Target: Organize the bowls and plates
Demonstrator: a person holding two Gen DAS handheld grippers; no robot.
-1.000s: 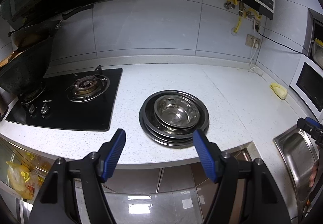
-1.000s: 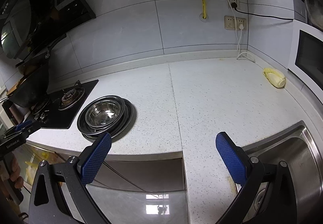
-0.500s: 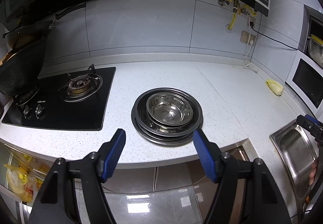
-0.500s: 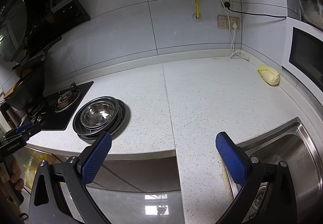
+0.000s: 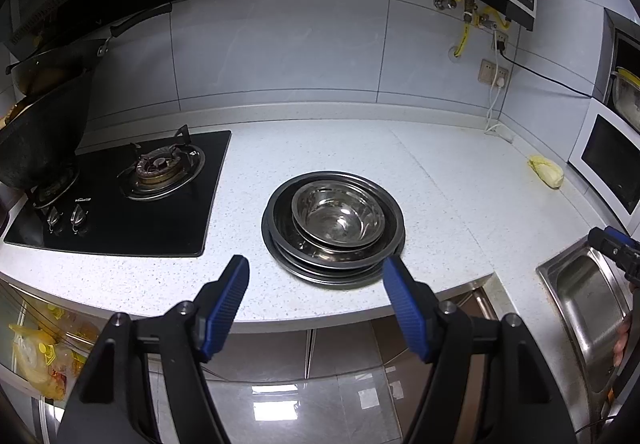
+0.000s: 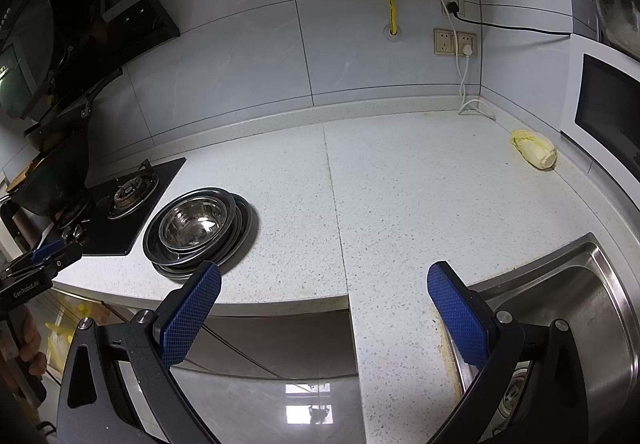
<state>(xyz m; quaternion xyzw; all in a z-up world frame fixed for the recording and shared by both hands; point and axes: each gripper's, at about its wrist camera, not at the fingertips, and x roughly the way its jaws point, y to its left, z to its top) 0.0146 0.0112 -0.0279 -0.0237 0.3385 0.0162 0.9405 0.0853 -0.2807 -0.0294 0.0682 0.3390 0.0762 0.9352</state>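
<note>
Speckled white countertop (image 5: 360, 147) with stacked steel plates (image 5: 333, 244) beside black hob (image 5: 120, 195); both grippers' jaws wide open, empty.

Countertop (image 5: 360, 147): white, fine dark speckle. Bowl (image 5: 338, 217) and plates (image 5: 280, 240): bare silver steel, plates darker grey. Gas hob (image 5: 120, 211): glossy black. Wok (image 5: 40, 147): matte black. Cabbage piece (image 6: 534, 148): pale yellow. Gripper pads (image 6: 190, 310): blue, cross-hatched; frames black. Sink (image 6: 592, 308): brushed silver. Wall tiles (image 5: 280, 55): pale grey.
</note>
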